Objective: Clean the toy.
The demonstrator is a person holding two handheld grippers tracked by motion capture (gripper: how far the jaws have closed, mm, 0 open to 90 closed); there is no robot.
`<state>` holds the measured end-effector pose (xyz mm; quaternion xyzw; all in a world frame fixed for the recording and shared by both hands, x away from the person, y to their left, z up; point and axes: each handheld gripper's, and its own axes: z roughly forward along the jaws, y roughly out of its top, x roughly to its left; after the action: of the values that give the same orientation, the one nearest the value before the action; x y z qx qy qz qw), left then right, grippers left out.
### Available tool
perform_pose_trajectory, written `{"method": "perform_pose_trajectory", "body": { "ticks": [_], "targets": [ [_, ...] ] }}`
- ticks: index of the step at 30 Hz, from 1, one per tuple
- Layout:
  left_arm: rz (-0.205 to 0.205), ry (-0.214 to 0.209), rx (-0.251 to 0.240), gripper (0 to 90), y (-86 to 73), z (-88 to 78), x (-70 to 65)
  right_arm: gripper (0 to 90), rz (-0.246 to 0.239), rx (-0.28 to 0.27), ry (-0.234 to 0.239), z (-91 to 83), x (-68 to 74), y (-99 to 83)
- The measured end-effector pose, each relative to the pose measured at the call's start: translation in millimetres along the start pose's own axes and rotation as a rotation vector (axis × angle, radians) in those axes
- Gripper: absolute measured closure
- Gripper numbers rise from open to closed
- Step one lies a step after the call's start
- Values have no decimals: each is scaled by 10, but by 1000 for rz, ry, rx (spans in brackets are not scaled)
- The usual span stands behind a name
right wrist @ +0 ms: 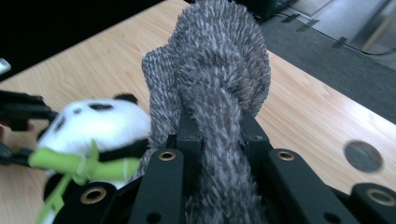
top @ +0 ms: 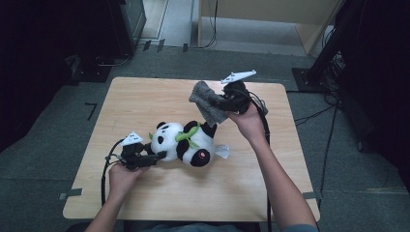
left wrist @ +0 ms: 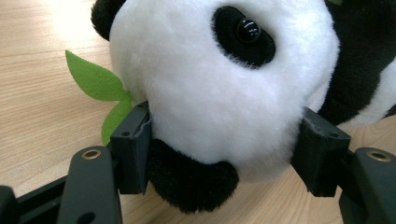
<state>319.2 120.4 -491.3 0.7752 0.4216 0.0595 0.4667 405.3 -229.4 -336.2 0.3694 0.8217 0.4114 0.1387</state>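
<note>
Done: left gripper (top: 157,155) squeezes panda (top: 186,143) head, mid-frame | right gripper (top: 216,102) pinches grey cloth (top: 207,106) above | left: probably wiping panda

Wooden table (top: 145,96), grey carpet floor (top: 58,111), floor cables (top: 314,116).

Bright, even light on the table (top: 145,193) — dark surroundings — with the panda (right wrist: 93,126) blurred.

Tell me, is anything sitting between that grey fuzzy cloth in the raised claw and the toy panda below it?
Nothing visible does. The right claw is shut on the grey cloth, which hangs in the air just above the panda lying on the table. The left claw grips the panda's head from the side, not from above.
</note>
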Motion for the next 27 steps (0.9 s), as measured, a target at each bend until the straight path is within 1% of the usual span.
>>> {"method": "perform_pose_trajectory", "body": {
  "ticks": [3, 7, 10, 11, 14, 16, 18, 21, 24, 27],
  "targets": [
    [3, 1, 3, 318, 3, -2, 0, 755, 11, 7, -12, -68, -43, -109],
    [1, 1, 10, 317, 15, -4, 2, 751, 15, 7, -3, -99, -31, -259],
    [2, 0, 11, 317, 13, -4, 0, 748, 18, 24, 19, -43, 22, -376],
    [3, 0, 11, 317, 12, -4, 0, 748, 12, 31, 24, -6, 36, -416],
    [1, -2, 8, 316, 7, -2, 3, 749, 24, 56, 47, 116, 79, -515],
    [0, -3, 6, 315, 5, -2, 5, 747, 31, 40, 59, 164, 93, -558],
    [1, -3, 5, 314, 3, -1, 6, 744, 54, 30, 74, 180, 91, -583],
    [8, 1, 7, 315, 4, -1, 0, 736, 81, 36, 88, 187, 84, -630],
    [12, 1, 7, 315, 4, -2, 1, 736, 77, 12, 76, 162, 92, -714],
    [7, 0, 6, 315, 4, -2, -2, 739, 90, -9, 68, 138, 75, -801]
  ]
}}
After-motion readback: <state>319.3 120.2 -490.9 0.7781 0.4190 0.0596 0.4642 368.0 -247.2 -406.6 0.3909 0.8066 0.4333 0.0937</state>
